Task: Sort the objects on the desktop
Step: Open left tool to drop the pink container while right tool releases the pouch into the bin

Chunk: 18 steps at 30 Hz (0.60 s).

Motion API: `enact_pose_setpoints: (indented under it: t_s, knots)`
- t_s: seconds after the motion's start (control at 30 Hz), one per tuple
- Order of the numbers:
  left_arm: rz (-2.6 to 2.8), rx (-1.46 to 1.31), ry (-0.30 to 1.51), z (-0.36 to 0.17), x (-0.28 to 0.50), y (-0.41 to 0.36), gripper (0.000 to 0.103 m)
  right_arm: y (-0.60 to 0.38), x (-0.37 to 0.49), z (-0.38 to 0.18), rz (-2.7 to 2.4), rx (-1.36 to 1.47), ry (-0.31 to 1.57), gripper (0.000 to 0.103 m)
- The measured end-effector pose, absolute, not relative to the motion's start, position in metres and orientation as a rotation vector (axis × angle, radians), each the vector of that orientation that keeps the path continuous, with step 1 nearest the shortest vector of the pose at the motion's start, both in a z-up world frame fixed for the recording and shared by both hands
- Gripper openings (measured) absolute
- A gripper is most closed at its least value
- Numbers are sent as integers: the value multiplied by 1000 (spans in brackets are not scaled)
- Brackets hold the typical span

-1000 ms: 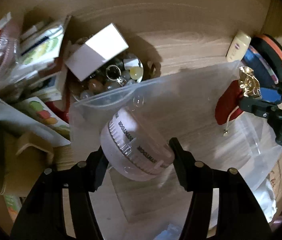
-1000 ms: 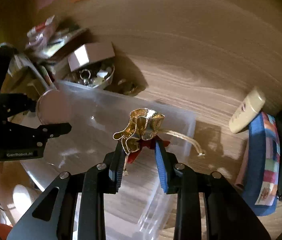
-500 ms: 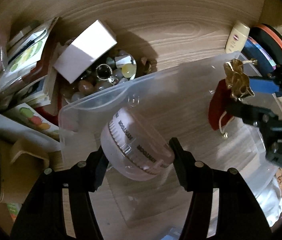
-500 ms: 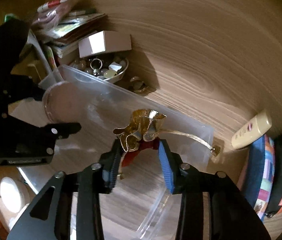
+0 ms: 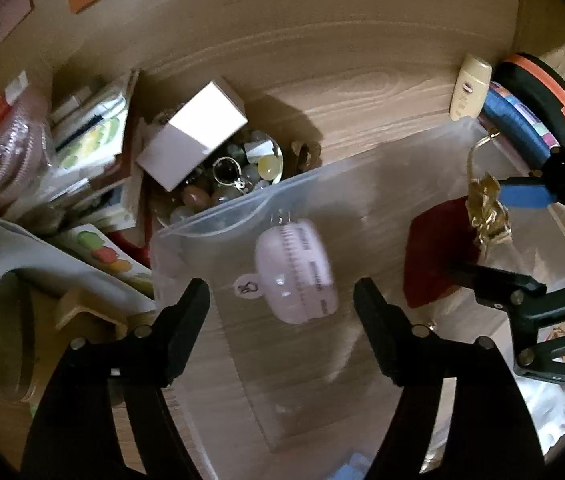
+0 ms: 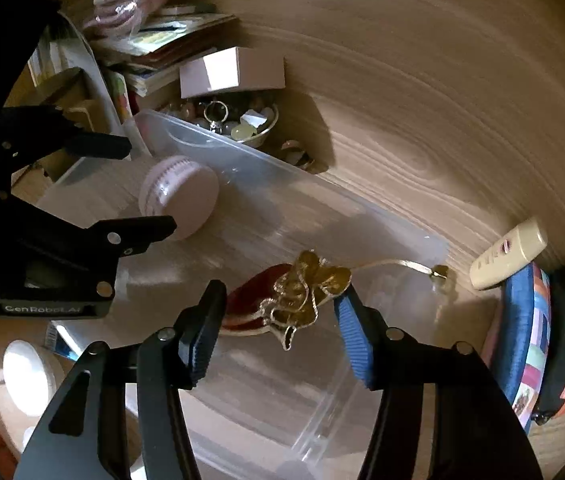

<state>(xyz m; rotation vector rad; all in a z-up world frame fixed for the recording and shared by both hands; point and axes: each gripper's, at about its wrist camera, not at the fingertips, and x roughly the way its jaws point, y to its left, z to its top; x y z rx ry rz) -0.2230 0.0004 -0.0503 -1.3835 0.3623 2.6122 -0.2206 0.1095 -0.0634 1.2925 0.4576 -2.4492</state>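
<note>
Both claws were found over the clear plastic bin (image 5: 218, 220) on the counter (image 5: 322, 80), their jaws just having been opening. The left claw (image 5: 280, 292) stood wide, the pink round case (image 5: 296, 270) blurred and free below it. The right claw (image 6: 280, 320) stood apart; the red pouch with gold trim (image 6: 294, 300) touched only the blue pad. A snagged gold cord (image 6: 394, 265) on the bin rim was judged likely to leave the pouch hanging outside.

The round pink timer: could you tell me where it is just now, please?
In both wrist views the round pink timer is inside the clear plastic bin, ahead of the left gripper, whose jaws have just been opening and no longer touch it; the red pouch is further right.
</note>
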Motion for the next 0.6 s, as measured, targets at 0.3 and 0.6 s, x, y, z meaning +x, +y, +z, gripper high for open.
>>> enact_pose_setpoints:
  t_s: [0.3, 0.6]
  knots:
    - [2650, -1342, 339, -35, -213, -3, 81, 121, -197, -26, -2533, 1193, 414, 65]
    - [2702, -1255, 331, -14, -187, -1, 83, 134, -165, 9, -2613, 1081, 329, 70]
